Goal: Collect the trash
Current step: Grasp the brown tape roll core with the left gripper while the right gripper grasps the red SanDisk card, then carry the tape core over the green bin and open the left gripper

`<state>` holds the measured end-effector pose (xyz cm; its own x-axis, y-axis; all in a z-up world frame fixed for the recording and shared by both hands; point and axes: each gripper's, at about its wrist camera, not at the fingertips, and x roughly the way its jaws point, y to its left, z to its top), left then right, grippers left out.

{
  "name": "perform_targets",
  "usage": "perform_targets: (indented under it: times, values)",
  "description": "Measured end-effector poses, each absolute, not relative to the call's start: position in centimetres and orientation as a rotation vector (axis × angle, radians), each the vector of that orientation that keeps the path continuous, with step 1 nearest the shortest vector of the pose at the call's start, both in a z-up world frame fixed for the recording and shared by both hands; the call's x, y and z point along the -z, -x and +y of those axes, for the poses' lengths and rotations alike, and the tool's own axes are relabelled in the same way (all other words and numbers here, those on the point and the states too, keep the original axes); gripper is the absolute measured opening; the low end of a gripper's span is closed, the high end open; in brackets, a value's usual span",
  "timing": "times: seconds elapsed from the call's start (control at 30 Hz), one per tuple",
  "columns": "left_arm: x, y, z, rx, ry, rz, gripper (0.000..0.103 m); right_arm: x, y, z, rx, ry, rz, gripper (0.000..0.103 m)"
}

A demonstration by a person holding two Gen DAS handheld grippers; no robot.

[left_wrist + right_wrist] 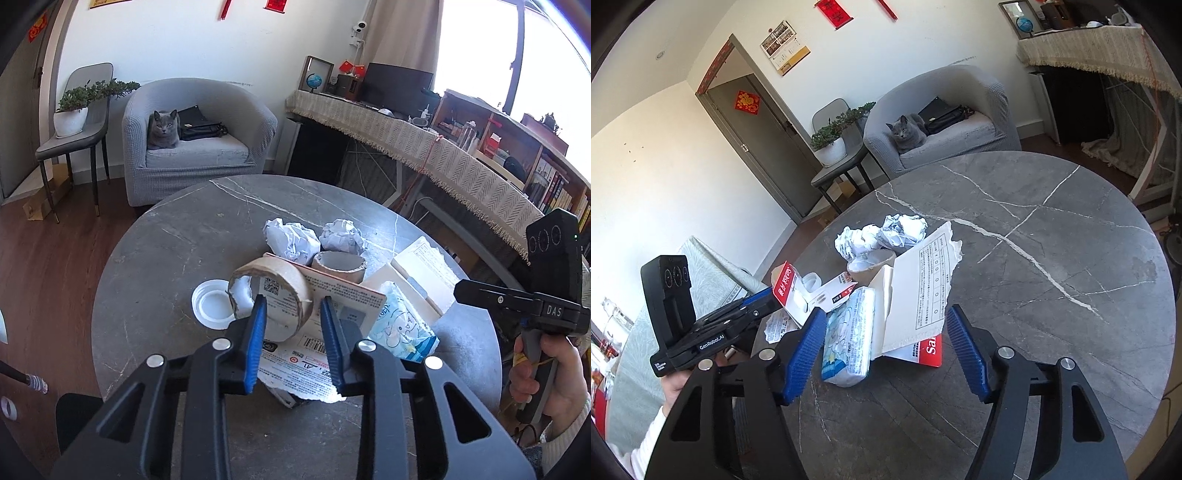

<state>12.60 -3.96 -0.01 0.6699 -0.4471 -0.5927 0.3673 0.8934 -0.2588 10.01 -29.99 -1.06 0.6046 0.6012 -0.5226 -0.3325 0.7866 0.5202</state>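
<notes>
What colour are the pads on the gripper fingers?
Blue, on black arms. The ribbed pads show best in the right wrist view.

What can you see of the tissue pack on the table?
The tissue pack is a soft, flat plastic-wrapped packet, white and pale blue with a line drawing and small print on the wrap. It looks sealed and slightly crumpled. It lies on the grey marble table at the near edge of the trash pile, one side leaning against the torn white cardboard. The right gripper straddles it with jaws apart, the pads not pressing on it. In the left wrist view it sits right of the red-edged box.
</notes>
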Motion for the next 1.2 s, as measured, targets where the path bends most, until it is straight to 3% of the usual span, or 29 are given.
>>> perform_targets:
  times: [0.1,0.17,0.27,0.67,0.77,1.2]
  values:
    - [0.0,-12.7,-4.0,0.467,0.130,0.708,0.024,1.1,-10.0,-29.9,-0.557,-0.397,0.739,0.063]
    - [0.3,-12.7,-3.9,0.466,0.134,0.719,0.013,1.1,-10.1,-29.7,-0.552,-0.403,0.735,0.060]
    - [0.3,-12.7,-4.0,0.469,0.143,0.720,0.009,1.4,-10.4,-29.8,-0.548,-0.434,0.736,0.056]
    - [-0.3,-12.2,-4.0,0.486,0.156,0.698,0.005,1.0,-10.7,-29.7,-0.490,-0.413,0.724,0.009]
    - [-0.4,-12.1,-3.7,0.481,0.160,0.694,0.005,0.3,-10.5,-29.3,-0.492,-0.388,0.709,0.004]
    - [-2.1,-11.0,-2.2,0.472,0.201,0.622,0.004,-3.5,-8.4,-27.2,-0.372,-0.115,0.578,0.001]
